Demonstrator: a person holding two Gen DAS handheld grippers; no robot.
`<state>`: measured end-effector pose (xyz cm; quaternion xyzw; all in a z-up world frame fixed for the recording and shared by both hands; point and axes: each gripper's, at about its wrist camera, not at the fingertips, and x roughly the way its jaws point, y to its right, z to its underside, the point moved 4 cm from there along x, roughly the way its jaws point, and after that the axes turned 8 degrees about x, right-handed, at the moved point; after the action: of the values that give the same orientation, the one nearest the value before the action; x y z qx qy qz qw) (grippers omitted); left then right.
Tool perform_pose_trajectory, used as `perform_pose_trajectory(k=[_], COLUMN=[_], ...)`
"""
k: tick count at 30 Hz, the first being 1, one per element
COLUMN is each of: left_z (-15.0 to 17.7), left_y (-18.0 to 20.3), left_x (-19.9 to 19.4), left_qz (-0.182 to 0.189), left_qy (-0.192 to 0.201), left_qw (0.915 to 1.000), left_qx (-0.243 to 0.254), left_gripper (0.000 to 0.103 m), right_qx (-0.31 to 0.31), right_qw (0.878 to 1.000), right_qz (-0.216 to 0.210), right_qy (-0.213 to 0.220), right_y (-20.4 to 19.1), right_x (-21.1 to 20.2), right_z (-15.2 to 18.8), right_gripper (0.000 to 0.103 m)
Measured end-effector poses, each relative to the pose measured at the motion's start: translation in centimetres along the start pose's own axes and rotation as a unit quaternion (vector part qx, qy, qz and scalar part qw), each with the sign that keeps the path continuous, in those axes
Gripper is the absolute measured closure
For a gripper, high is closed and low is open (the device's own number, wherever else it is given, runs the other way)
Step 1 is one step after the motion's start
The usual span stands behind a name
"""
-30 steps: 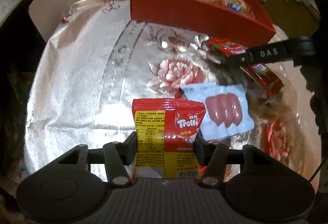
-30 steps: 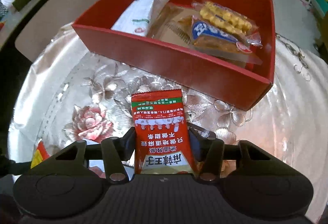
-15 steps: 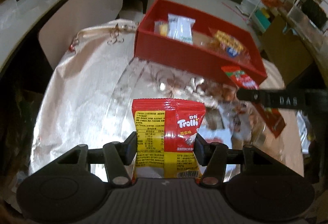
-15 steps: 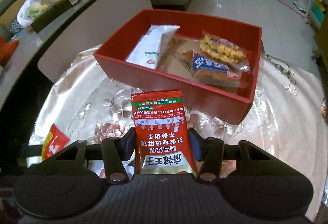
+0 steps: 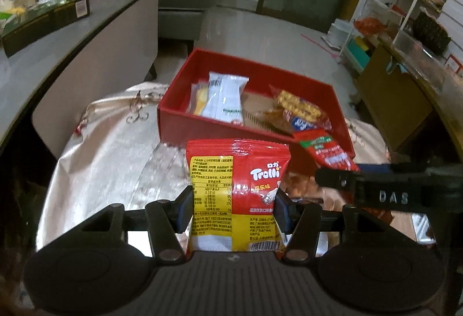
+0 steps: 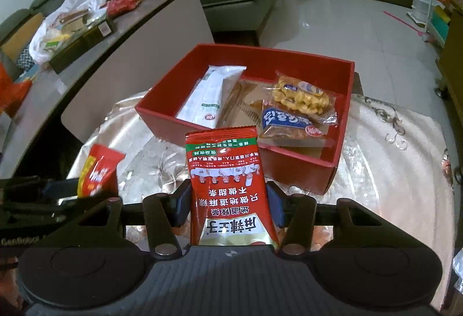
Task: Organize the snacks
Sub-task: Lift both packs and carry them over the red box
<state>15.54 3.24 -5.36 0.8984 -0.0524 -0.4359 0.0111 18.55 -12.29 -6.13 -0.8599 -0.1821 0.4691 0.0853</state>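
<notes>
Left wrist: left gripper (image 5: 233, 210) grips Trolli bag (image 5: 237, 194), up over table, near red box (image 5: 254, 102). Right gripper (image 6: 228, 207) grips red packet (image 6: 230, 188). Risk: bags slip, or bump box wall, miss box.

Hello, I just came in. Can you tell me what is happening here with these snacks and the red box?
A person holds two claws and is sorting snacks. The left claw is shut on a red and yellow Trolli gummy packet. The right claw is shut on a red spicy snack packet. Both packets are held above the flowered tablecloth, in front of the red box. Inside the box lie a white packet and a yellow twisted snack bag, among others.
</notes>
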Motion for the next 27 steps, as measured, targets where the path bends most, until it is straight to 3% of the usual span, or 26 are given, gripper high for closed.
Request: perform_pose_trajectory(k=[12, 27], left_z=[-1.8, -4.6], left_y=[1.9, 2.6], left_x=[0.6, 2.1], left_qz=[-0.009, -0.014], left_qy=[0.022, 0.039], left_qw=[0.9994, 0.9990], left_qx=[0.024, 0.019], left_gripper=[0.054, 0.054], right_qx=[0.005, 0.028], right_qw=[1.000, 0.998], right_qz=[-0.005, -0.008], right_qy=[0.021, 0.050], right_y=[0.4, 1.4], right_x=[-1.0, -1.2], right_z=[-1.0, -2.9], right_gripper=[0.042, 0.042])
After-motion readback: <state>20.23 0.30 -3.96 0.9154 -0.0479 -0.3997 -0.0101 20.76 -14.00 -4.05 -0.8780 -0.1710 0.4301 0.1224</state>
